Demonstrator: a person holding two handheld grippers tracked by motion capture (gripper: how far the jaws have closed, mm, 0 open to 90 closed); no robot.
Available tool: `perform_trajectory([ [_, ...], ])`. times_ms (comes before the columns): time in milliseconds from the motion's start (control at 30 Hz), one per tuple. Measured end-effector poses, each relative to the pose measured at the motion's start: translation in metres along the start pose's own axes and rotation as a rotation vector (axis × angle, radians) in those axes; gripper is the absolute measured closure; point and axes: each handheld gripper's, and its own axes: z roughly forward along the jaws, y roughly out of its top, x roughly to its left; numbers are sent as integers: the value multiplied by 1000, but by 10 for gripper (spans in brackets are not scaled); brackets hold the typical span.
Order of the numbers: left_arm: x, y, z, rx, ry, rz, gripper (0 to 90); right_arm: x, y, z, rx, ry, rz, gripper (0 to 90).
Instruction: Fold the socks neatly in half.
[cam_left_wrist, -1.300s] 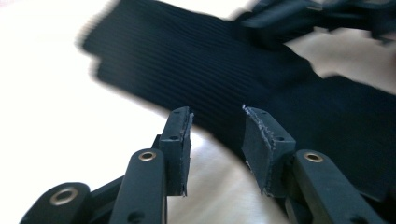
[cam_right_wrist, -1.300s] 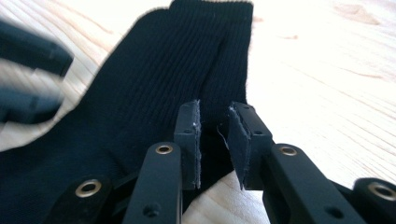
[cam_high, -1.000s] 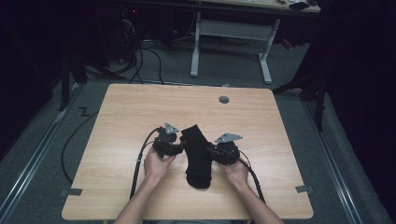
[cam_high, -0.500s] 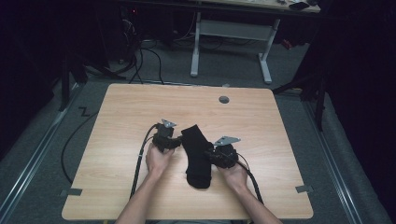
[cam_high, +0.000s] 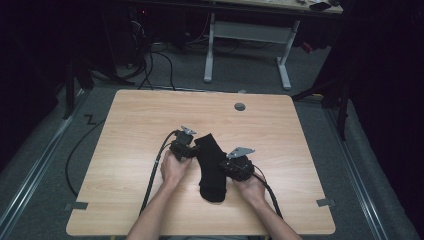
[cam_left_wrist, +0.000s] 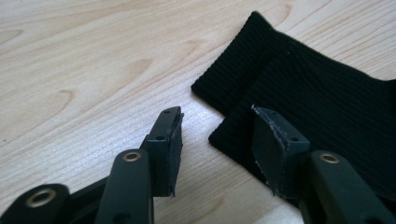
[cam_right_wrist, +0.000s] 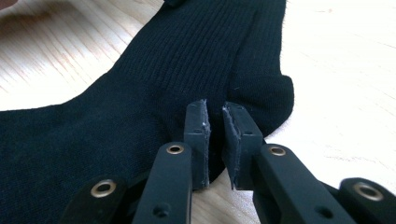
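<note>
A black sock (cam_high: 211, 167) lies flat near the middle of the wooden table (cam_high: 300, 135), cuff away from me, toe toward me. In the left gripper view its cuff (cam_left_wrist: 317, 93) shows two stacked layers. My left gripper (cam_high: 192, 149) is open at the cuff's left edge. In its own view (cam_left_wrist: 217, 126), one jaw is over bare wood and the other over the fabric. My right gripper (cam_high: 226, 167) is at the sock's right edge by the heel. Its jaws (cam_right_wrist: 215, 121) have just been closing and stand nearly together, with sock (cam_right_wrist: 140, 93) fabric in the narrow gap.
A round grey grommet (cam_high: 240, 106) sits in the tabletop at the back. Bare wood stretches to the left, right and rear of the sock. Cables (cam_high: 155, 170) trail from both grippers toward the front edge. A white desk frame (cam_high: 245, 45) stands on the floor beyond.
The right gripper has slid a little toward the front edge along the sock's side. The left gripper has barely shifted by the cuff. The sock lies where it was.
</note>
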Motion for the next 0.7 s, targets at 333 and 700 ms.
perform_trajectory([
  [333, -9, 3, 0, 13, -27, 81, 794, 4, 1, 0, -2, -14, -27, 852],
  [700, -9, 11, -24, -101, -38, 111, 846, 5, 4, -15, -62, -19, -28, 862],
])
